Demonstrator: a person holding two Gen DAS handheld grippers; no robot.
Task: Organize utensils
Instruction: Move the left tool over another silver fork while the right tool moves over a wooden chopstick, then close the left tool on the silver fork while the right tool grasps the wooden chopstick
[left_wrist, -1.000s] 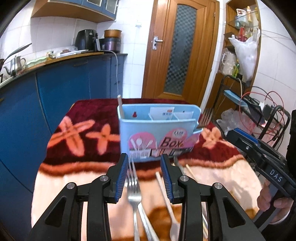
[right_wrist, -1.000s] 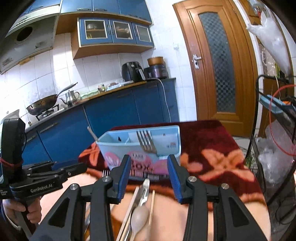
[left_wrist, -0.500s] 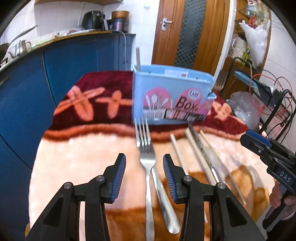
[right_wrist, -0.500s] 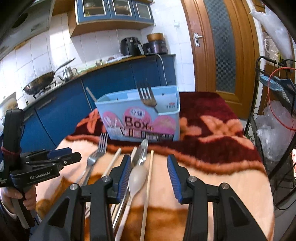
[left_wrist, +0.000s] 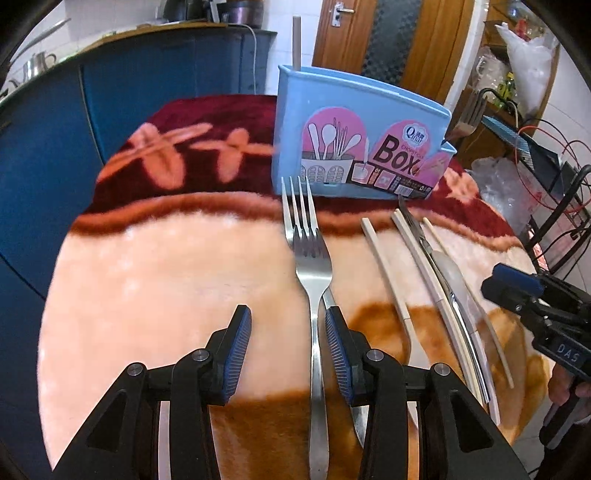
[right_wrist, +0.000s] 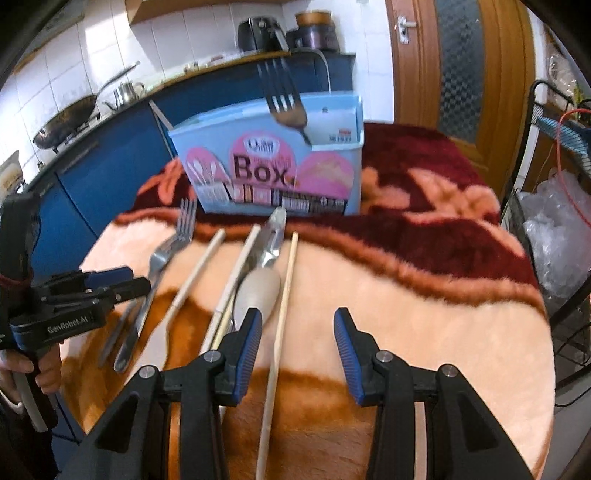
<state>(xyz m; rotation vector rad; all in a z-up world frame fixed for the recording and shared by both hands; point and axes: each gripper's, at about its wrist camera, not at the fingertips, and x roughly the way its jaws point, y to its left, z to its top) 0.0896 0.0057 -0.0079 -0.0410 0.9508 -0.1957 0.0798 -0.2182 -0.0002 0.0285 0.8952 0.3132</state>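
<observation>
1. The left gripper (left_wrist: 288, 328) hangs low over the blanket-covered table (left_wrist: 155, 288), jaws apart and holding nothing. The handle of a fork (left_wrist: 310, 258) runs between its pads without being pressed, close to the right-hand pad. The jaws have just been opening, which suits lining up on that handle.

2. The right gripper (right_wrist: 298, 332) is also unclenched and empty. A thin chopstick (right_wrist: 284, 291) passes between its pads, near the left-hand one, and looks like the intended pick.

3. The rest lie in a rough row, pointing at the blue utensil box (right_wrist: 273, 162): a pale spoon (right_wrist: 258, 291), a knife (right_wrist: 271, 236) partly beneath it, and more chopsticks. Laid lengthwise like this, each can be pinched across its narrow handle.

4. The box stands upright at the far side of the table. One fork (right_wrist: 282, 99) already stands in it, tines up, with a stick at the other end, so sorting seems well begun.

5. Both grippers tilt downward, likely for a simultaneous grab.
</observation>
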